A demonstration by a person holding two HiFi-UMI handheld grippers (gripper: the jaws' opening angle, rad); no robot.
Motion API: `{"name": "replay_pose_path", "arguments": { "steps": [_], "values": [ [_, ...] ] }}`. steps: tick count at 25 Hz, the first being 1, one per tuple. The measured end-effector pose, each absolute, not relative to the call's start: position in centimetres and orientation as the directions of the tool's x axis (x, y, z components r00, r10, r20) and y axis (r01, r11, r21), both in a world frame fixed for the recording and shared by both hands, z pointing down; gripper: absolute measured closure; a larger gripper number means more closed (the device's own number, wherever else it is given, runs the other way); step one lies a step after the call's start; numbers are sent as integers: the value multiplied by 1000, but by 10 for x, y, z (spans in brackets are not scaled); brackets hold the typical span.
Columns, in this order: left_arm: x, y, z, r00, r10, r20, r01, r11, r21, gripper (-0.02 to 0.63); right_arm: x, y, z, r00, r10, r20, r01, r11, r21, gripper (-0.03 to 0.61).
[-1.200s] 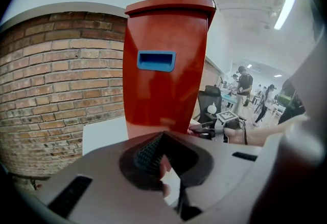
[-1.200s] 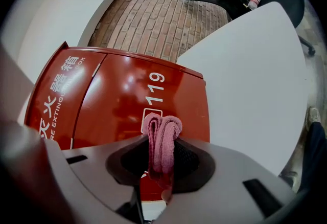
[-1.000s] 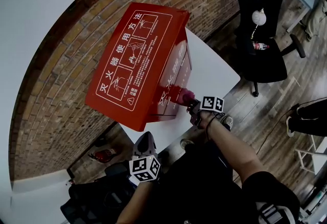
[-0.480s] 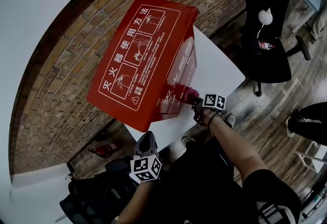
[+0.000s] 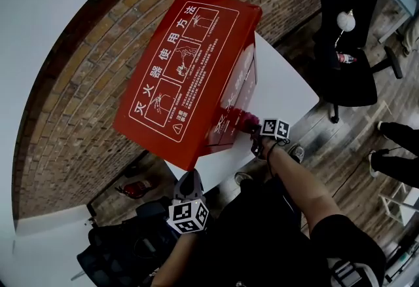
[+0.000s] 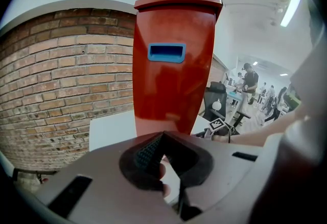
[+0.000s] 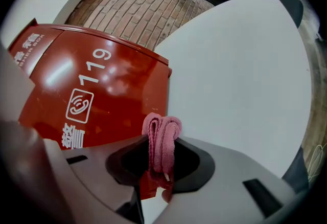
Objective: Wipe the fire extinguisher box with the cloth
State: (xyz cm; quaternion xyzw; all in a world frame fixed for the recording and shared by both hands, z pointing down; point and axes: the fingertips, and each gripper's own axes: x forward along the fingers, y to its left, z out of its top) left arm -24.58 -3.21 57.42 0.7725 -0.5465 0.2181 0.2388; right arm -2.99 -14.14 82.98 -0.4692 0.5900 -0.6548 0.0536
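Note:
The red fire extinguisher box (image 5: 186,73) stands on a white table (image 5: 281,92), its lid printed with white instructions. In the head view my right gripper (image 5: 254,130) is shut on a folded pink cloth (image 5: 246,123) that presses low on the box's front face. In the right gripper view the cloth (image 7: 162,138) sticks up between the jaws beside the box (image 7: 97,95), near the "119" print. My left gripper (image 5: 189,182) hangs below the table edge, shut and empty. Its own view faces the box's narrow side (image 6: 173,69) with a blue handle recess (image 6: 166,51).
A brick wall (image 5: 85,82) runs behind the box. A black office chair (image 5: 347,50) stands at the right, and a person's legs (image 5: 399,145) show beyond it. A dark bag (image 5: 124,253) lies on the floor at lower left. People stand far off (image 6: 250,82).
The right gripper with the cloth has slid a little to the right along the lower front of the box. The head view has shifted slightly. The left gripper has stayed put.

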Motion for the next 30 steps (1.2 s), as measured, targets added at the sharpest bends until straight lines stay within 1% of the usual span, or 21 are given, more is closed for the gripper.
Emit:
{"name": "replay_pose_path", "arguments": {
  "steps": [9,22,30],
  "values": [
    [-251,-28,577,299,-739,604,-952,-276,135,586,-34,-137,854,-532,-585,613,-533,-331,-779,468],
    [-241,-22,578,321,-736,596,-945,-292,147,586,-49,-121,852,-551,-557,622,-558,-308,-770,468],
    [-255,-18,570,299,-753,586,-953,-272,137,586,-64,-103,851,-558,-551,621,-554,-310,-772,468]
  ]
}}
